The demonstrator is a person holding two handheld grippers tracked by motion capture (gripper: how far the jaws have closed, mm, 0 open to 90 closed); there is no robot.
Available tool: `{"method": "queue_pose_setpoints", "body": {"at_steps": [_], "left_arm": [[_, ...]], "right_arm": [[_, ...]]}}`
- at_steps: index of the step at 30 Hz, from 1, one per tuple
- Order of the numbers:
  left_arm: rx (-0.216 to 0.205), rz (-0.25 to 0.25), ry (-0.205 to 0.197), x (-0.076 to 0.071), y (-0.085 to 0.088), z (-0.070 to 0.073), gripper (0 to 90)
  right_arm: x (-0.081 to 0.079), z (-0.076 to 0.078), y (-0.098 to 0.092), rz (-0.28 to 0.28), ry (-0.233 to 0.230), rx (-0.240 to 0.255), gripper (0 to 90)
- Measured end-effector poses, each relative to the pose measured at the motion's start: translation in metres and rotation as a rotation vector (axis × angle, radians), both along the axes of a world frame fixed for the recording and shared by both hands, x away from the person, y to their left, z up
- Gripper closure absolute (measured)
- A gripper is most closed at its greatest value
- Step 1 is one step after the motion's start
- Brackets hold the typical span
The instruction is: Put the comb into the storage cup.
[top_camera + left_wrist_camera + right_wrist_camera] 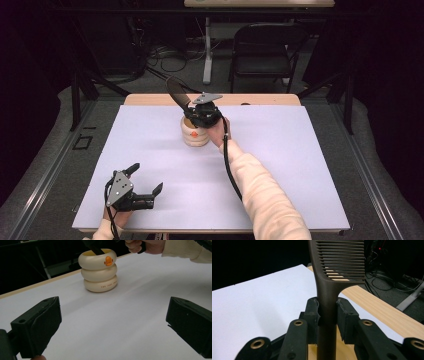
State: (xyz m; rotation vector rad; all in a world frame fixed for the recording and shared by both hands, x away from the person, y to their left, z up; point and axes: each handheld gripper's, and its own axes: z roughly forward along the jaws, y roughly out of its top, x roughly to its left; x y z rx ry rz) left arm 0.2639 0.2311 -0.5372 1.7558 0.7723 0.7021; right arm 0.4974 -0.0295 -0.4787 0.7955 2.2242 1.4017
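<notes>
White-topped table (280, 165) with wooden far edge, a cream ringed holder (194, 133) standing on it.

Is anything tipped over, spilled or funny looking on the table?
Nothing is spilled or broken. The cream ringed holder stands upright on the white table. The one odd sight is the dark slotted spatula: it leans out of the holder at a slant, clamped by its handle in the right gripper. The left gripper sits open.
</notes>
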Motion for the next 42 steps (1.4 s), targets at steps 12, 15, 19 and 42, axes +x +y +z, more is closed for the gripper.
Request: {"method": "queue_pose_setpoints", "body": {"at_steps": [12, 15, 19, 42], "left_arm": [[-0.001, -0.001, 0.002, 0.000, 0.000, 0.000, 0.1], [0.000, -0.001, 0.002, 0.000, 0.000, 0.000, 0.1], [-0.002, -0.001, 0.002, 0.000, 0.000, 0.000, 0.1], [-0.002, -0.001, 0.001, 0.000, 0.000, 0.000, 0.1]], "right_arm": [[0.002, -0.003, 0.001, -0.001, -0.005, -0.002, 72.3], [0.002, -0.005, 0.001, -0.001, 0.001, -0.003, 72.2], [0.002, -0.007, 0.001, -0.001, 0.011, -0.012, 72.2], [0.002, -0.013, 0.001, -0.004, 0.042, -0.052, 71.7]]}}
